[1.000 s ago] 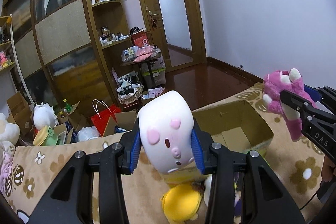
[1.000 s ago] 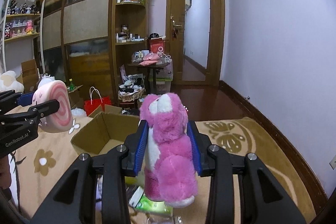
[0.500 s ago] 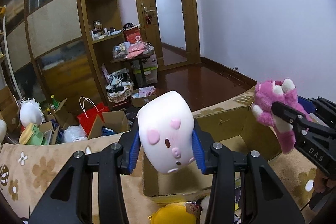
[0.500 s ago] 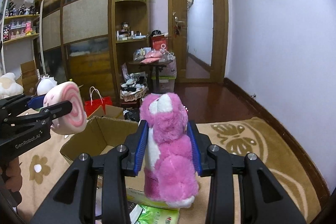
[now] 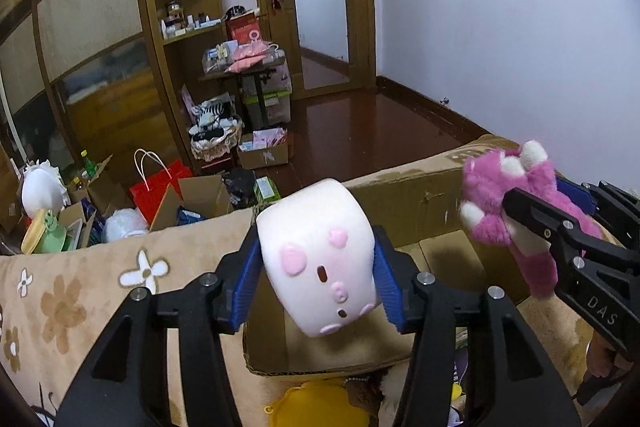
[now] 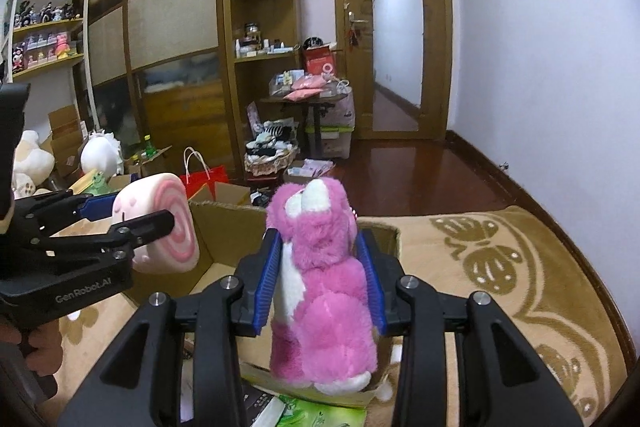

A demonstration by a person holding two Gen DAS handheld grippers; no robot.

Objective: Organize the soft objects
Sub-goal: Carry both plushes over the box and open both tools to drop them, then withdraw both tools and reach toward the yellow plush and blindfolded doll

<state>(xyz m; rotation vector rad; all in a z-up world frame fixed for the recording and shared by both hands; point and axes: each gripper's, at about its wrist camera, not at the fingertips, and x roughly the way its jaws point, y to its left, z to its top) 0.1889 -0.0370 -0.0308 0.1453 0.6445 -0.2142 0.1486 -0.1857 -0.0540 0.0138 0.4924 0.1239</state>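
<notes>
Pink plush bear (image 6: pixel 320 287) is sitting upright between the blue pads of my right hand-held gripper (image 6: pixel 318 281), which is pressing in on its sides and carrying it over the near edge of the open cardboard box (image 6: pixel 224 223). In the left wrist view the same bear (image 5: pixel 516 203) is showing at the right, over the right end of the box (image 5: pixel 404 187), its white paws pointing up. My left hand-held gripper (image 5: pixel 316 275) is squeezing a white roll-shaped plush (image 5: pixel 320 263) with pink spots, clamped by both blue pads, and I am holding it above the left part of the box. From the right wrist view that roll (image 6: pixel 160 223) is showing its pink swirl end, hanging over the box's left wall. The box is resting on a tan bed blanket (image 6: pixel 500 267) patterned with flowers. A yellow plush (image 5: pixel 320 407) is lying just near the box's closest wall, below my left hand-held gripper.
</notes>
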